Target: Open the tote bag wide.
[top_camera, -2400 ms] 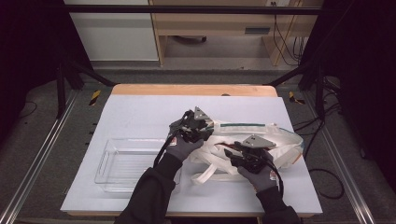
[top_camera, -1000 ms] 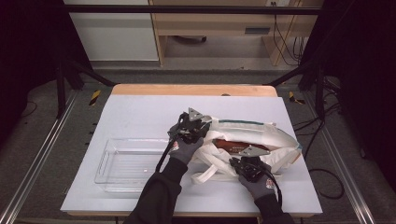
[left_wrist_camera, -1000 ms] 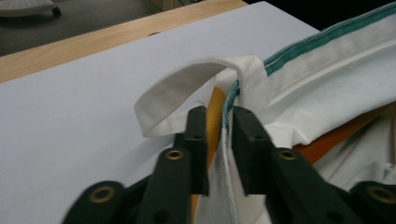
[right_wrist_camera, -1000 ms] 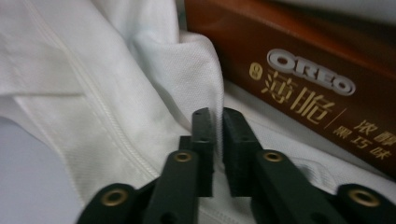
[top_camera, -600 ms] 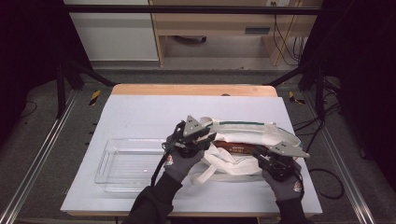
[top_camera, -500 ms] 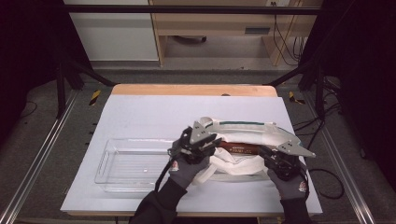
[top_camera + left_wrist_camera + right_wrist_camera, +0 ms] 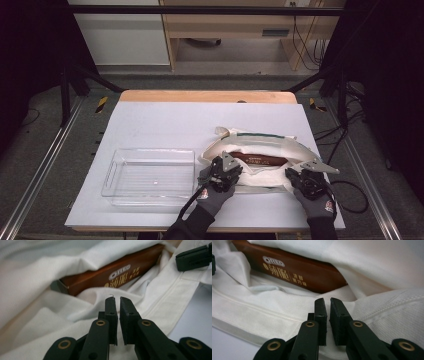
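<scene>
Bag (image 7: 260, 150) first: the white cloth bag lies on the right half of the table (image 7: 165, 120), just beside the clear plastic tray (image 7: 150, 176), and its mouth now gapes toward the person. A second ago the cloth was still bunched and lifted between the hands; now both hands have dropped to the near edge and the opening is spread wide, left to right. Inside lies a brown biscuit box (image 7: 260, 160), flat, fully in sight through the mouth.

Left gripper (image 7: 220, 176) sits at the left corner of the opening. In the left gripper view its jaws have just been closing and stand nearly together, a thin slit between the pads, tips (image 7: 116, 300) against the cloth fold, the box (image 7: 107, 277) just beyond. Whether a thin layer of cloth is pinched in that slit I can't tell.

Right gripper (image 7: 306, 181) is at the right corner, well apart from the left. Same story in the right gripper view: jaws have just been closing, almost together at the tips (image 7: 327, 301), resting on the hem with the box (image 7: 294, 271) right ahead. Cloth between the pads? Can't say.

What it means: the bag is open and the box exposed, so the opening step looks done. Next, I'd judge, one gripper reaches in for the box, with the empty tray waiting at the left as the likely destination.
</scene>
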`<state>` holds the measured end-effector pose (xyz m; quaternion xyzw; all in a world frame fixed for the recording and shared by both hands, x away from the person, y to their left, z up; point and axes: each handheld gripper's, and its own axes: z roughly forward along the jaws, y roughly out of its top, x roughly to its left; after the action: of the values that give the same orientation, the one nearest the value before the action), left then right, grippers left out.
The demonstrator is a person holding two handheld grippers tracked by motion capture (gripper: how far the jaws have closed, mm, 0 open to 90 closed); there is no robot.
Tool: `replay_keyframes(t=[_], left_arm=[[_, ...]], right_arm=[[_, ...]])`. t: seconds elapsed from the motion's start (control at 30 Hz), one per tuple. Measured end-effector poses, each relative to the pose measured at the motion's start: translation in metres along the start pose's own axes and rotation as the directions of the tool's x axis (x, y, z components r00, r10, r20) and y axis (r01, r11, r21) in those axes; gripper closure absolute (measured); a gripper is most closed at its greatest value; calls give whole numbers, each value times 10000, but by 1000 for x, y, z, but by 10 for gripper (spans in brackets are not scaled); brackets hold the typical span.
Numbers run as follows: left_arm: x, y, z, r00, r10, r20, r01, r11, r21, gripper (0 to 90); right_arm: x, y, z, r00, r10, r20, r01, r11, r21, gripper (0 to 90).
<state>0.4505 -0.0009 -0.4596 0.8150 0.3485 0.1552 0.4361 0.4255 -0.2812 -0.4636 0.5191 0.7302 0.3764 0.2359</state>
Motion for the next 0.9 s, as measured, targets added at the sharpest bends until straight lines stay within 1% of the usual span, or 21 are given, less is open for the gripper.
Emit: replay_keyframes(t=[0.03,0.07,0.1,0.13,0.17,0.23,0.27,0.33,0.4,0.47,0.5,0.53,0.57,0.6,0.67,0.73,0.8,0.9], left_arm=[[0,0,0,10000,0,0,0,10000,0,844],[0,-7,3,10000,-71,-4,71,10000,51,845],[0,-9,4,10000,-71,-6,71,10000,62,845],[-1,-11,4,9999,-119,-8,119,9999,19,845],[-1,-13,4,9999,-126,2,126,9999,1,845],[-1,-14,5,9999,-127,-19,127,9999,-27,844],[-2,-16,5,9999,-135,-32,135,9999,-76,844],[-1,-20,7,9999,-103,-66,102,9999,-101,844],[-1,-24,8,9997,-249,-21,249,9996,-109,847],[-1,-25,9,9996,-270,3,270,9995,-132,848],[-2,-25,8,9997,-222,-35,222,9996,-145,848],[-2,-25,8,9997,-222,-35,222,9996,-145,847],[-3,-25,9,9998,-190,-75,189,9997,-147,848],[-4,-26,9,9998,-132,-122,131,9998,-149,848],[-4,-26,9,9998,-85,-174,82,9999,-130,851],[-4,-26,9,9997,-162,-165,160,9998,-106,870],[-2,-25,9,9997,-217,-140,217,9998,-36,893],[-1,-25,10,9996,-252,-125,253,9996,82,895]], right_arm=[[0,0,0,10000,0,0,0,10000,0,839],[0,-3,4,9999,-83,81,82,9999,134,841],[0,-4,5,9999,-110,72,108,9996,245,843],[1,-6,7,9998,-79,160,75,9997,239,843],[1,-7,8,9999,-8,127,5,9998,218,844],[0,-9,9,9999,-35,131,33,9999,167,844],[0,-8,8,9999,101,41,-102,9998,160,842],[1,-6,7,10000,48,40,-49,9999,139,812],[6,1,1,9999,-140,-1,140,9997,-182,794],[12,8,-4,9996,-273,-116,264,9973,-689,781],[16,14,-7,9989,-417,-212,391,9930,-1113,765],[20,17,-9,9984,-485,-296,441,9901,-1335,758],[25,23,-10,9970,-540,-553,450,9872,-1530,744],[29,28,-10,9956,-673,-649,556,9842,-1678,728],[36,37,-6,9932,-727,-912,548,9811,-1857,728],[40,44,3,9910,-570,-1211,342,9826,-1826,764],[42,50,14,9917,-523,-1176,321,9854,-1674,794],[43,53,31,9917,-322,-1241,145,9898,-1414,829]])
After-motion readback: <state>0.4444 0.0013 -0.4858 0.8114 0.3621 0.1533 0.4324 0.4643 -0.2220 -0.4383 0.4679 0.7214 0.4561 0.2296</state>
